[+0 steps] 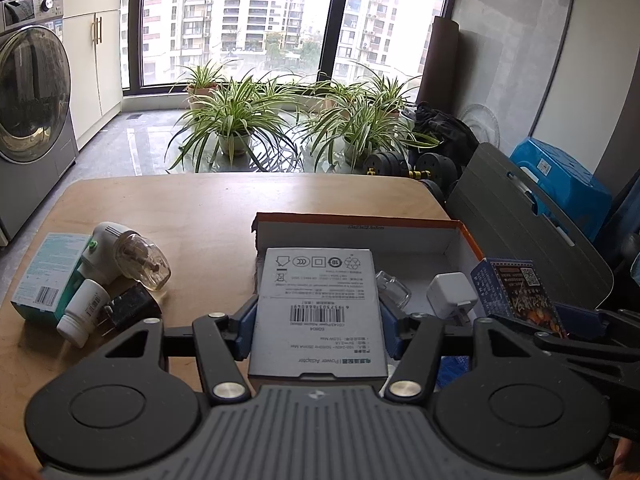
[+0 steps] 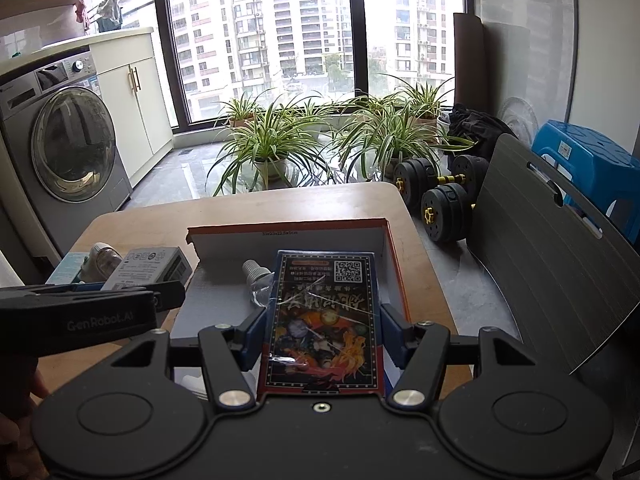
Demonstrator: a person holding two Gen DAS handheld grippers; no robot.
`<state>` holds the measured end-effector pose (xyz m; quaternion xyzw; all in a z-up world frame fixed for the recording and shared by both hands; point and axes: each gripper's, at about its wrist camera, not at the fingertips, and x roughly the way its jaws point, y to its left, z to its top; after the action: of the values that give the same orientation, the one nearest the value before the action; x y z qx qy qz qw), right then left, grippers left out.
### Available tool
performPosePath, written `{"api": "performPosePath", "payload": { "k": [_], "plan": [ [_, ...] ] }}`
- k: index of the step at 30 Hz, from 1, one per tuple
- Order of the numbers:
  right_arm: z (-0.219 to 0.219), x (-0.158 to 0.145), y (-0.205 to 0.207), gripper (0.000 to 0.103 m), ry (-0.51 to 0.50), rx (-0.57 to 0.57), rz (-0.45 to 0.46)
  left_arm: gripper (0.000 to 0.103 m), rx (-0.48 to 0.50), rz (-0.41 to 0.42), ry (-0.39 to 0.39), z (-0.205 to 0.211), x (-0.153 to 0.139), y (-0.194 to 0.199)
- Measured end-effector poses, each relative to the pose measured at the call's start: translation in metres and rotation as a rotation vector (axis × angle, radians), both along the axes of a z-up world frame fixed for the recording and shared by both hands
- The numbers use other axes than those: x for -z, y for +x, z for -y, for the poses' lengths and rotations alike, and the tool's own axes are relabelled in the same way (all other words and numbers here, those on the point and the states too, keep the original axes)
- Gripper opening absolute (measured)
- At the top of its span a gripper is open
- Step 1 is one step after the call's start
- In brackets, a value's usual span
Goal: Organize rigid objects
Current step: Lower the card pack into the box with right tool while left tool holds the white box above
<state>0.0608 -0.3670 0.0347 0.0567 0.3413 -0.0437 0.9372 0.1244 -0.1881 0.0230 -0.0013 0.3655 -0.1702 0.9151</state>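
Note:
My left gripper (image 1: 318,322) is shut on a grey power adapter box (image 1: 318,304), held over the left edge of an open orange-rimmed cardboard box (image 1: 360,226). My right gripper (image 2: 320,334) is shut on a dark blue card box with a QR code (image 2: 324,320), held above the same cardboard box (image 2: 288,226). Inside lie a white charger plug (image 1: 452,294) and a clear bottle (image 1: 394,288), whose ribbed cap (image 2: 254,270) shows in the right wrist view. The grey box (image 2: 150,268) and left gripper arm (image 2: 80,316) appear at left there.
On the wooden table (image 1: 180,208) left of the cardboard box lie a teal carton (image 1: 48,276), a white plug-in device with a clear bulb (image 1: 128,256), a small white bottle (image 1: 82,314) and a black plug (image 1: 128,308). A grey chair back (image 2: 548,240) stands right of the table.

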Motion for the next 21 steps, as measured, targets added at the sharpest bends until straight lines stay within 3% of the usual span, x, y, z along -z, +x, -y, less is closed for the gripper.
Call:
{"api": "performPosePath", "payload": {
  "k": [21],
  "plan": [
    [0.007,0.016,0.051,0.072,0.005,-0.014,-0.049,0.06,-0.015,-0.074,0.016,0.005,0.025,0.038]
  ]
}}
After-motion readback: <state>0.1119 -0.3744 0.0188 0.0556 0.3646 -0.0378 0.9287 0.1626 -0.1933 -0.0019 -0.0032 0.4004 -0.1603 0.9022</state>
